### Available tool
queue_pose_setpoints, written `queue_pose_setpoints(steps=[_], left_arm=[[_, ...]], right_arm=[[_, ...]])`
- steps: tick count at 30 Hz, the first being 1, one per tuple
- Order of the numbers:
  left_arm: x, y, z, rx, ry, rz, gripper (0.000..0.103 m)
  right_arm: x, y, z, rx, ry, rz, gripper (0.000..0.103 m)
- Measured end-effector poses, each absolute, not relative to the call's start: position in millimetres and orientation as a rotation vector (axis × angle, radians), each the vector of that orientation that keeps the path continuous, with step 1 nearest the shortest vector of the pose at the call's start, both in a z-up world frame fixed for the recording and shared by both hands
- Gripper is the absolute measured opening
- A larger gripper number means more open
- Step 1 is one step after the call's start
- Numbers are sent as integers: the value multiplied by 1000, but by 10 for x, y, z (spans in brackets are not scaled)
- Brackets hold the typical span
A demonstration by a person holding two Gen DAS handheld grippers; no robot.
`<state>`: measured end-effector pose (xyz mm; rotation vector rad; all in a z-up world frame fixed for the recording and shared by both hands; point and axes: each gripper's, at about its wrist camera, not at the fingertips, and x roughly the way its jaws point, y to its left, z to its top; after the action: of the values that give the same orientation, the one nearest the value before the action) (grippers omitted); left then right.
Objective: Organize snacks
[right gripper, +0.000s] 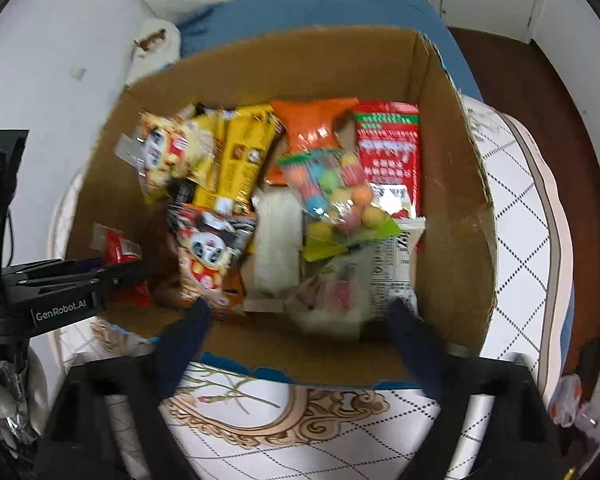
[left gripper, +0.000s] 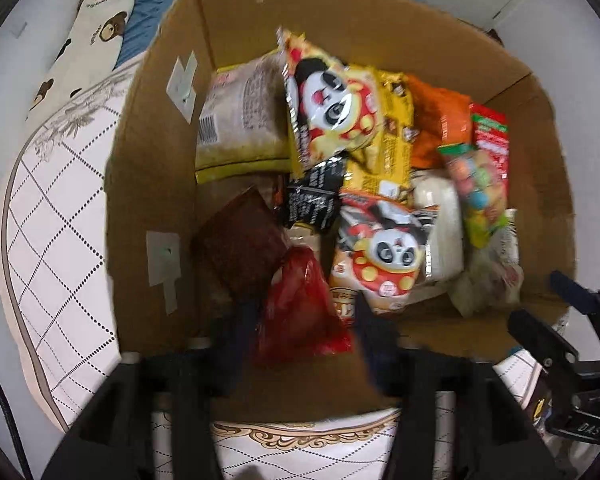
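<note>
Left wrist view: we see our left gripper [left gripper: 300, 328] pointing down into the cardboard box [left gripper: 152, 184], its fingers parted around a red packet [left gripper: 300, 312] without clearly pressing it. In the right wrist view, our right gripper [right gripper: 300, 328] stands spread wide and empty above the near wall. The snacks fill the box: panda bags [left gripper: 332, 108], an orange bag [right gripper: 314, 124] and a pack of coloured balls [right gripper: 336, 192].

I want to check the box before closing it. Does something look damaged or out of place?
Yes. The cardboard box has a torn, ragged near edge, and the snacks inside lie jumbled, overlapping at angles.
</note>
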<state>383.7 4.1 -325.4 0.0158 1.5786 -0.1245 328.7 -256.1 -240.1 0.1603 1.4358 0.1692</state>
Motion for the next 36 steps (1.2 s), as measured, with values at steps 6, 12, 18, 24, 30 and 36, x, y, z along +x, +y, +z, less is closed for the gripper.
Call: queue_pose_setpoints(steps=[6, 12, 18, 24, 30, 36], left_arm=[[3787, 43, -3294, 17, 1543, -98, 94], [3737, 28, -3187, 20, 1498, -81, 94], [3634, -13, -2991, 17, 1448, -76, 94], [3452, 0, -2709, 16, 1373, -81, 94], [3188, 26, -2418, 24, 1273, -90, 94], [2811, 17, -2093, 3, 1175, -89, 94]], right_arm=[[3339, -2587, -2486, 107, 1462, 105, 100], [3362, -2627, -2446, 94, 1447, 66, 101], [3311, -2642, -2307, 90, 1398, 54, 101], [3151, -2612, -2066, 64, 1326, 54, 101], [2873, -2629, -1755, 65, 1235, 53, 101], [2492, -2669, -1362, 77, 1139, 56, 101]])
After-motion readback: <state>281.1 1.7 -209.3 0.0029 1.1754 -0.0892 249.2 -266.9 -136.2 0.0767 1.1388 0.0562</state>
